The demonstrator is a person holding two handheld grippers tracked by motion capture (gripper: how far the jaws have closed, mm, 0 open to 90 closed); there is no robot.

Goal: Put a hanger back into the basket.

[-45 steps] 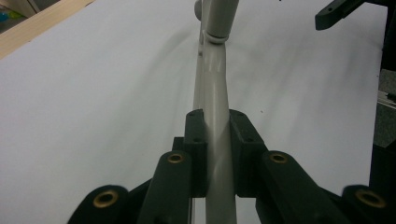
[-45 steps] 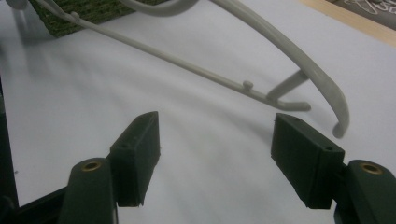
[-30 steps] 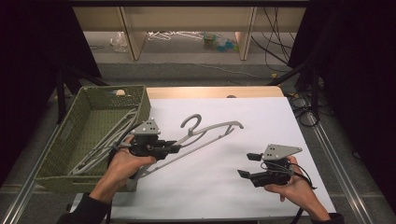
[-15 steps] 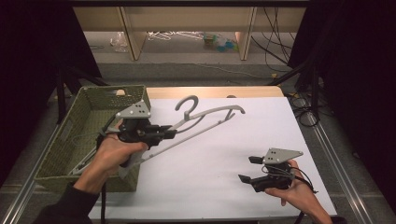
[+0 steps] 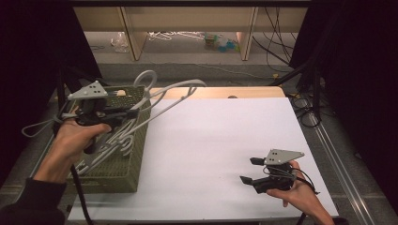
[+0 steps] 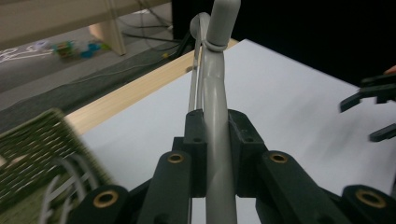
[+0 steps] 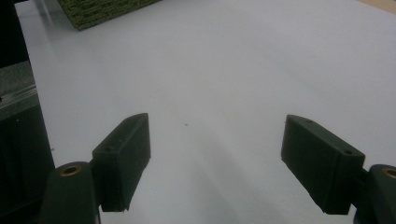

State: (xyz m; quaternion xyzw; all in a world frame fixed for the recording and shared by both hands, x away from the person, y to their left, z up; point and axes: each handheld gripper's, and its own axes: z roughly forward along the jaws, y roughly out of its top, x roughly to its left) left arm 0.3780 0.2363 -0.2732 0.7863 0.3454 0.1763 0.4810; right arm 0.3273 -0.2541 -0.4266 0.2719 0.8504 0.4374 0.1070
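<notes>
A grey plastic hanger (image 5: 171, 96) is held up in the air, its hook (image 5: 145, 78) above the far rim of the green woven basket (image 5: 119, 171). My left gripper (image 5: 129, 114) is shut on the hanger's arm (image 6: 215, 140), over the basket. In the left gripper view the bar runs straight up between the closed jaws. Several more grey hangers (image 5: 108, 150) lie inside the basket. My right gripper (image 5: 249, 170) rests low over the white table (image 5: 211, 140) at the front right, open, with nothing between its pads (image 7: 123, 158).
The white board ends in a wooden strip (image 5: 220, 92) at the far side. Beyond it are shelf legs (image 5: 131, 33) and loose items on the floor. Cables (image 5: 307, 110) run along the right edge. In the left gripper view the right gripper (image 6: 373, 109) shows at far right.
My left gripper has carried the hanger leftwards and up, from above the white table to over the basket. The right gripper has barely moved.
</notes>
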